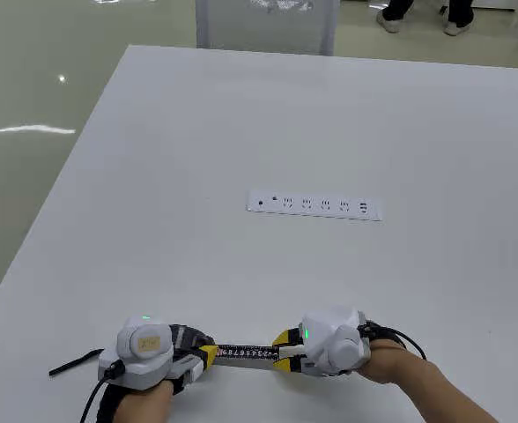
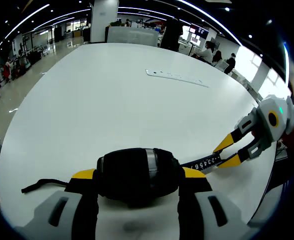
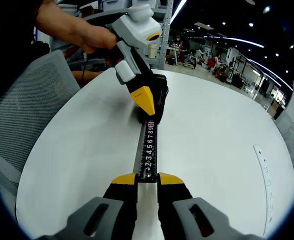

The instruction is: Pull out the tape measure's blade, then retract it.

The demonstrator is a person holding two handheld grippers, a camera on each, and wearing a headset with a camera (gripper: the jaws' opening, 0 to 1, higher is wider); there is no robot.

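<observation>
Tape measure held at both ends, blade a short way out

At the near edge of the table [image 1: 329, 132], the left gripper [image 2: 139, 175] is clamped across the tape measure [image 2: 137, 167] and the right gripper [image 3: 147, 179] pinches the tip of the blade [image 3: 148, 145]. The body looks hard, rounded and likely slick, so grip its flat sides. The blade is probably thin, springy steel, so hold its tip and ease it back.

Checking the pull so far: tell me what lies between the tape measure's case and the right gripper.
The blade, pulled out, runs from the case to the right gripper, which pinches its tip; plainest in the right gripper view.
</observation>
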